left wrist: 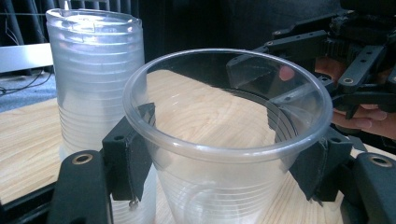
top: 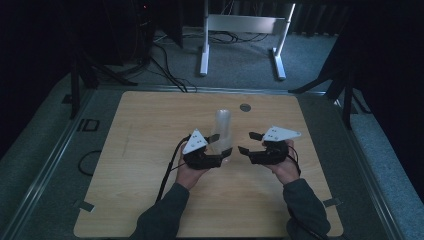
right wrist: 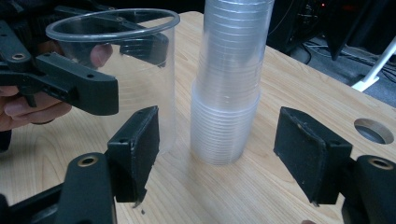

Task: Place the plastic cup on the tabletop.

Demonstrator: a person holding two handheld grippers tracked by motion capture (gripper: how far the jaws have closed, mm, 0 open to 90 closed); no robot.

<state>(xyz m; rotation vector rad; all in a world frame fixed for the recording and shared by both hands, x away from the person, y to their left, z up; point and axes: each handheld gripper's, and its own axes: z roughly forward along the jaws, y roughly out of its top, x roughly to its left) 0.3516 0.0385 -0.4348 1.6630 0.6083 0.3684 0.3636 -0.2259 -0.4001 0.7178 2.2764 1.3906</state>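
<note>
A tall stack of clear plastic cups (top: 222, 121) stands upright on the wooden table (top: 150, 130), a little beyond both grippers. My left gripper (top: 222, 144) is shut on a single clear cup (left wrist: 224, 140); its pads (left wrist: 133, 154) press the cup's sides just below the rim. That cup is upright, beside the stack (left wrist: 93, 70). My right gripper (top: 247, 141) stands open to the right of the cups, holding nothing. In the right gripper view its fingers (right wrist: 137, 149) frame the stack (right wrist: 229, 84), with the held cup (right wrist: 126, 70) and the left gripper (right wrist: 112, 65) at the left.
A round hole (top: 245, 107) sits in the table near its far edge, also seen from the right gripper (right wrist: 371, 130). A white metal frame (top: 240, 30) and cables lie on the floor beyond. Bare wood surrounds the cups on all sides.
</note>
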